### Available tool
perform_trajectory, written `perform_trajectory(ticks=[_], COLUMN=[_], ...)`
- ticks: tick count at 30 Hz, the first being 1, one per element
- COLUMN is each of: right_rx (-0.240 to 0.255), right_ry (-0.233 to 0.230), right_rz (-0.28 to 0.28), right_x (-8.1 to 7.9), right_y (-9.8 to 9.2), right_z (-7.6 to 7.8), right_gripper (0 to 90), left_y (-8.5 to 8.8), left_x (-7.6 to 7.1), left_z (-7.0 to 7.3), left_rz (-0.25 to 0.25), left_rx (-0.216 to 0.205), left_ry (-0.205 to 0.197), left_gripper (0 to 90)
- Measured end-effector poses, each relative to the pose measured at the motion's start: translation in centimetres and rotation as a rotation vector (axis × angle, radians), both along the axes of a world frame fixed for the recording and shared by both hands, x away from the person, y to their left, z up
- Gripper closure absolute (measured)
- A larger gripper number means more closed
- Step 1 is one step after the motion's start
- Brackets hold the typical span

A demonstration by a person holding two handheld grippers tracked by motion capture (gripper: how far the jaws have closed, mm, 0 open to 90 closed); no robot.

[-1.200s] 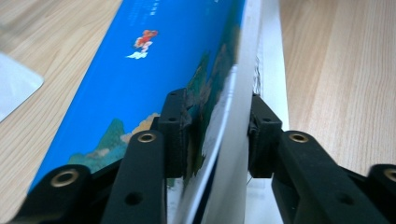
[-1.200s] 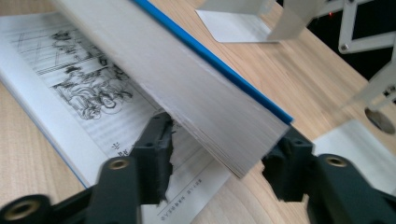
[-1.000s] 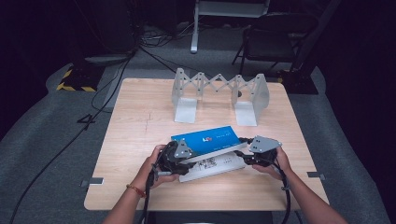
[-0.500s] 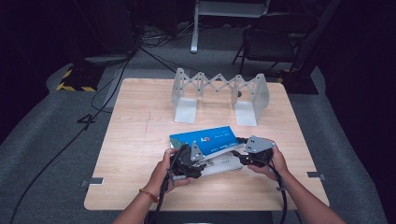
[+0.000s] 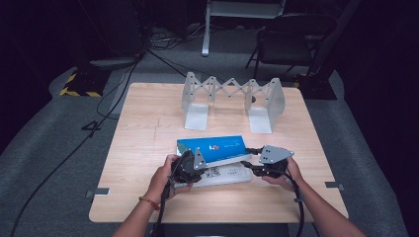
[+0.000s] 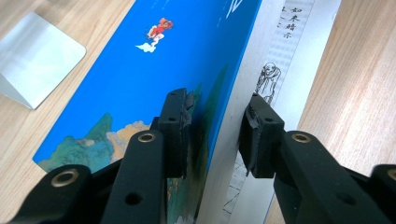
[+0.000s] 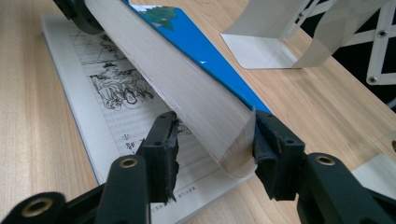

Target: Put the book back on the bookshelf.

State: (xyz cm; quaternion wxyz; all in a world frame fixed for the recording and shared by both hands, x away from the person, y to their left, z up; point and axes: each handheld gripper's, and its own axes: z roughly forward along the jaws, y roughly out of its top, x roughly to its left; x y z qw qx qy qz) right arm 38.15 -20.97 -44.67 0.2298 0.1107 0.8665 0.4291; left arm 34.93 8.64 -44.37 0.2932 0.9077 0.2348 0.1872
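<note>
**A:** what step is this? blue book (image 5: 213, 148) lies in front of the folding rack (image 5: 232, 98), on top of a white book (image 5: 228, 174); left gripper (image 5: 190, 167) and right gripper (image 5: 253, 159) have just been closing, each pinching one end of it.

**B:** looks like the pickup; next I'd guess lift both ends evenly, stand it upright into the rack.

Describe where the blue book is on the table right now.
In the high view, the blue book sits near the table's front middle, tilted up on a white book, between the left tool and right tool, before the folding rack.
</note>
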Motion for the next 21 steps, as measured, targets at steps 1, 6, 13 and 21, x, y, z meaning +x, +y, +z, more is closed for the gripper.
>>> perform_trajectory(ticks=[1, 6, 13, 21], right_rx=[0.000, -0.025, -0.037, -0.038], right_ry=[0.000, -0.022, -0.037, -0.032], right_rz=[0.000, -0.007, -0.027, -0.027], right_x=[0.0, -0.4, -0.8, -1.4], right_y=[0.0, 0.5, 1.3, 2.2], right_z=[0.0, 0.1, 0.5, 0.7], right_gripper=[54.2, 54.9, 55.0, 55.2], left_y=[0.1, -0.8, -3.8, -5.1], left_x=[0.1, 0.1, -0.2, 0.2], left_z=[0.0, -0.2, 0.2, -0.8], left_rz=[-0.007, -0.021, -0.007, 0.082], left_rx=[-0.006, -0.053, -0.064, -0.004], left_ry=[0.013, 0.046, 0.009, -0.047], left_gripper=[64.1, 46.0, 39.4, 46.2])
